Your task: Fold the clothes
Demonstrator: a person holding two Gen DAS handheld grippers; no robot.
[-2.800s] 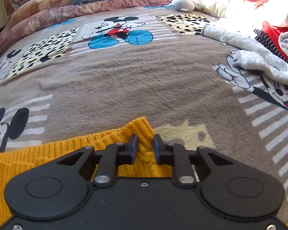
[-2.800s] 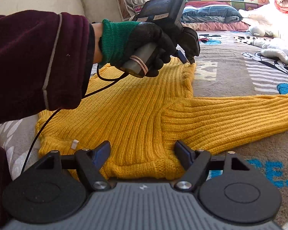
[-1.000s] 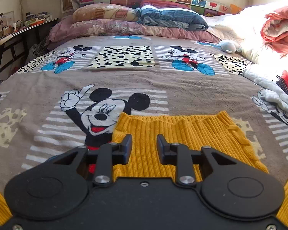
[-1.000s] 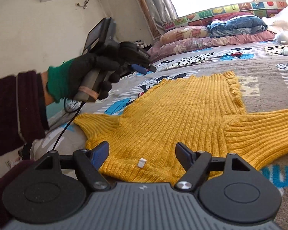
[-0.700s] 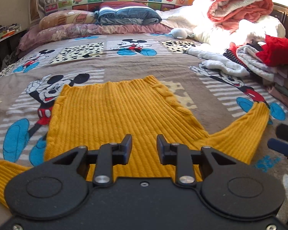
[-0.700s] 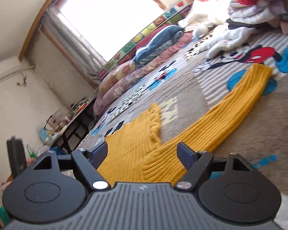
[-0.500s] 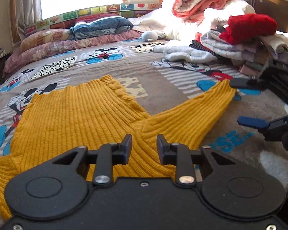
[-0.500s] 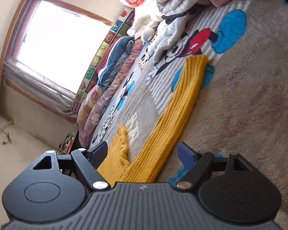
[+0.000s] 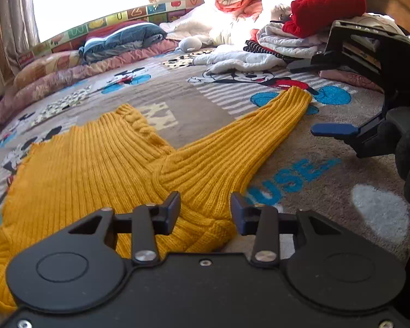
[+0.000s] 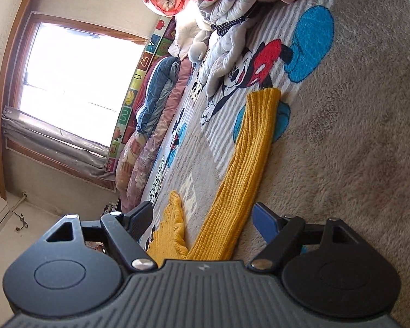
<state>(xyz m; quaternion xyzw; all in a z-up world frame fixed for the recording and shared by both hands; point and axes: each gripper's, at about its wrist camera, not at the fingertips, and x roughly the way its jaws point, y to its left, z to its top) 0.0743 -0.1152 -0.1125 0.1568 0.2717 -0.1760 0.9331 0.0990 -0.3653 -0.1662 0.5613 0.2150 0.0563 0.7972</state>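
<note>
A mustard-yellow knitted sweater (image 9: 90,164) lies flat on the bed, one sleeve (image 9: 254,134) stretched out to the right. My left gripper (image 9: 205,213) is open and empty, just above the shoulder where that sleeve joins the body. My right gripper (image 10: 202,216) is open and empty, rolled on its side, with the sleeve (image 10: 248,161) running away between its fingers. In the left wrist view the right gripper (image 9: 322,98) hovers near the sleeve's cuff (image 9: 298,95), held by a black-gloved hand.
The bed has a brown Mickey Mouse blanket (image 9: 328,125). A pile of clothes with a red knit (image 9: 325,11) on top sits at the far right. Pillows and a folded blue quilt (image 9: 123,41) lie at the headboard under the window.
My left gripper has opened wider and swung right to the sleeve's shoulder. My right gripper has rolled onto its side and moved out along the sleeve.
</note>
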